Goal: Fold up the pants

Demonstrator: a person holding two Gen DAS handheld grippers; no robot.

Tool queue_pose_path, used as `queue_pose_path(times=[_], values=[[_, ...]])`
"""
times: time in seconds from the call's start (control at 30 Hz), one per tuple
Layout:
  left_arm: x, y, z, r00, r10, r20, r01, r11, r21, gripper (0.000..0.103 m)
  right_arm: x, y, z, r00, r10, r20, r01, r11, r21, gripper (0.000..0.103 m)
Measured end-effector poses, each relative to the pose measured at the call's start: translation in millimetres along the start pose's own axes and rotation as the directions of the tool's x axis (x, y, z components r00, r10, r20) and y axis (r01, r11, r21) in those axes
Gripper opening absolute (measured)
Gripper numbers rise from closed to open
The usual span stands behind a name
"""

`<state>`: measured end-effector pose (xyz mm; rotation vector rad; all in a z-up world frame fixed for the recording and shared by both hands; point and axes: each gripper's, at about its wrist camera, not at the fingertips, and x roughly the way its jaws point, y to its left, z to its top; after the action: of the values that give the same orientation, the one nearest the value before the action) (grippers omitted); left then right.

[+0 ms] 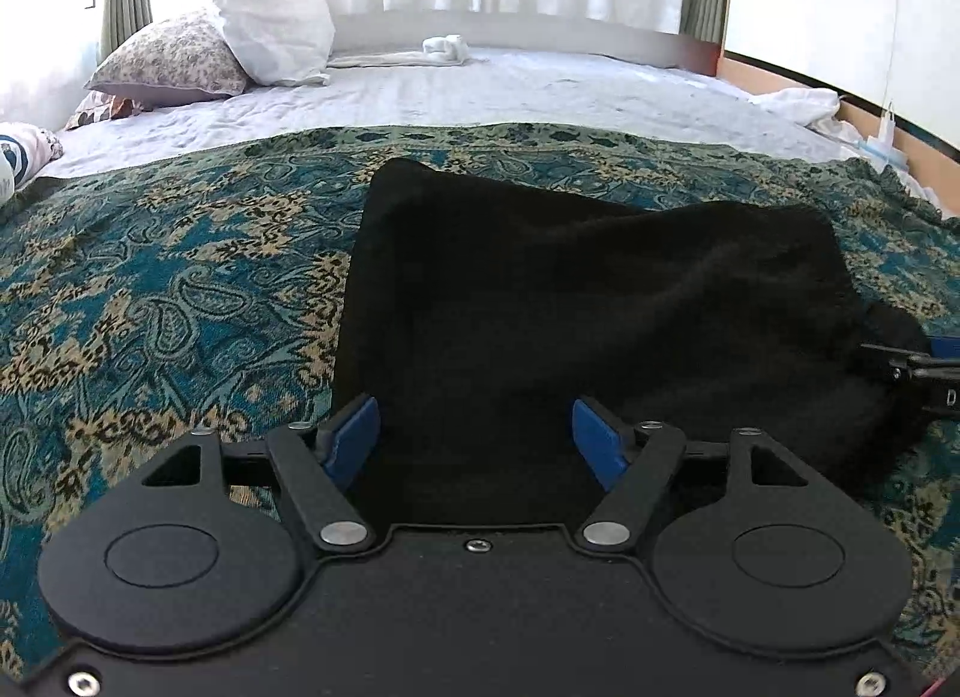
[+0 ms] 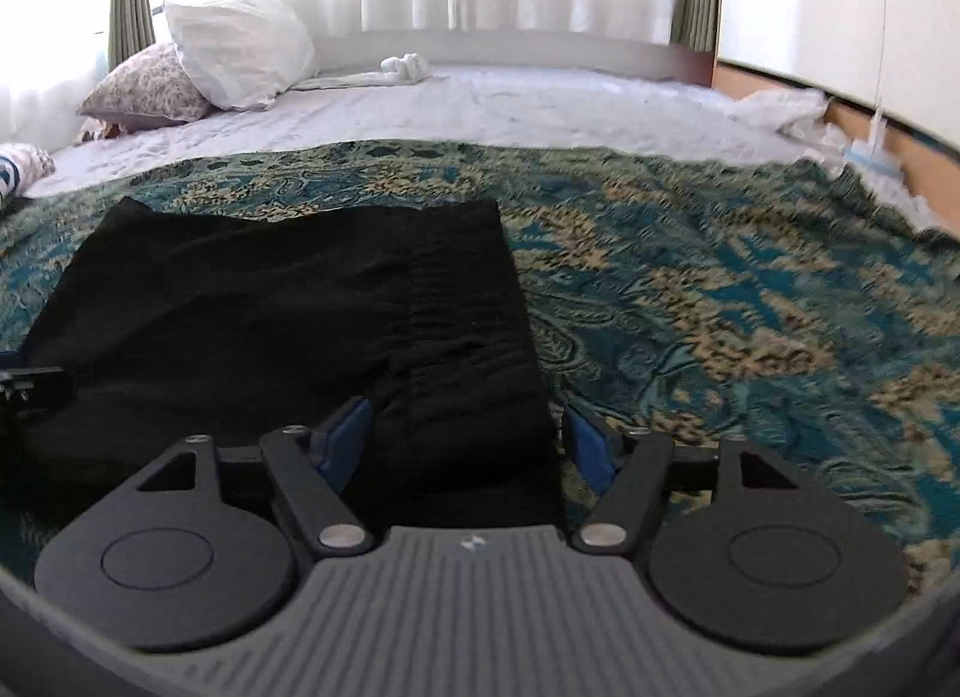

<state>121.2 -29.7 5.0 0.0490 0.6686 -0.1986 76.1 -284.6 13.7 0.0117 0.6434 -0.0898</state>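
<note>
The black pants (image 1: 570,301) lie folded into a compact rectangle on the teal patterned bedspread (image 1: 150,289). My left gripper (image 1: 477,439) is open, its blue pads spread over the near left part of the pants. My right gripper (image 2: 468,439) is open over the near right edge of the pants (image 2: 288,301). The right gripper also shows at the right edge of the left wrist view (image 1: 918,367), and the left one at the left edge of the right wrist view (image 2: 30,385). Neither holds cloth.
A white pillow (image 1: 270,25) and a floral pillow (image 1: 168,61) lie at the head of the bed. A rolled white cloth (image 1: 444,49) lies near the curtained window. Crumpled white fabric (image 1: 798,103) sits by the right wall. Bedspread (image 2: 720,307) extends right of the pants.
</note>
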Motion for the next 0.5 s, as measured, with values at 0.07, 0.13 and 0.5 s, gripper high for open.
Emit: queue_pose_path(times=[0.07,0.13,0.5], values=[[-3.5,-0.8,-1.2,1.000,-0.007,0.002,0.007,1.000,0.006,0.076,-1.6,3.8,-2.8,0.999,-0.032,-0.008,0.031,0.999,-0.044,0.080],[-5.5,-0.6,-3.3,1.000,-0.003,0.002,0.003,1.000,0.014,0.077,-0.3,4.6,-7.9,0.998,-0.059,-0.022,0.057,0.996,-0.066,0.082],[-5.1,-2.1,-9.8,1.000,0.014,-0.003,-0.014,1.000,0.005,0.083,-2.3,-16.4,-13.3,0.999,0.000,-0.037,0.003,0.998,0.068,0.091]])
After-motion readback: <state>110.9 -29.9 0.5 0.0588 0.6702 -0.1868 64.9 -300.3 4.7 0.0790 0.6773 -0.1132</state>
